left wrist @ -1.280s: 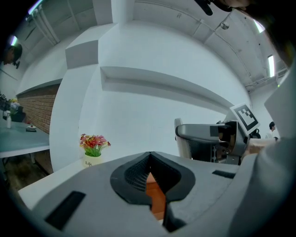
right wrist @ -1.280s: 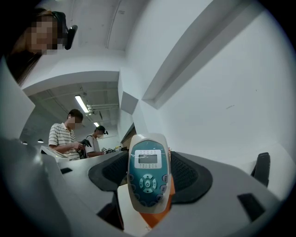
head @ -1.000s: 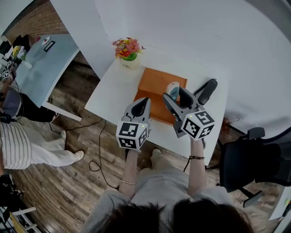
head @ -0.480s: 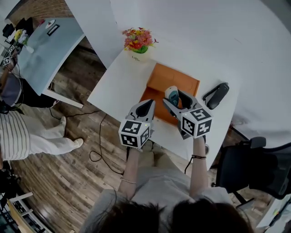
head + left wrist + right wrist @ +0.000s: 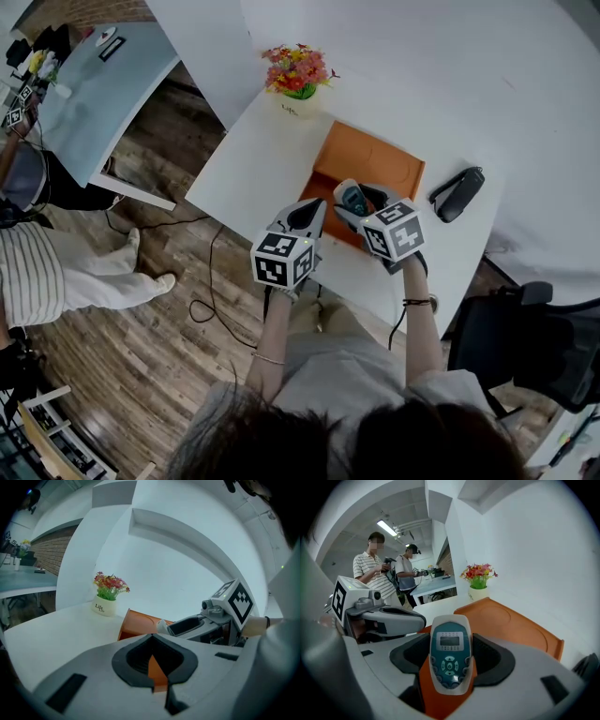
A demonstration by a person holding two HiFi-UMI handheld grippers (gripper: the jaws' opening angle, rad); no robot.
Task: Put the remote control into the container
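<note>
The remote control (image 5: 450, 654), white with a teal face and a small screen, is held upright between the jaws of my right gripper (image 5: 451, 644). In the head view the remote control (image 5: 351, 196) hangs over the near part of the orange container (image 5: 375, 167) on the white table (image 5: 253, 159). My left gripper (image 5: 312, 212) sits beside it at the container's near left corner, jaws together and holding nothing. In the left gripper view the left gripper (image 5: 152, 644) shows only a thin slit, with the orange container (image 5: 140, 623) beyond.
A flower pot (image 5: 300, 80) stands at the table's far corner. A black oblong object (image 5: 457, 193) lies right of the container. A black chair (image 5: 525, 328) is at the right. Two people (image 5: 389, 578) stand by another table in the background.
The right gripper, still holding the remote control, has shifted from the container's right side toward its near left part. The left gripper has stayed close alongside.
</note>
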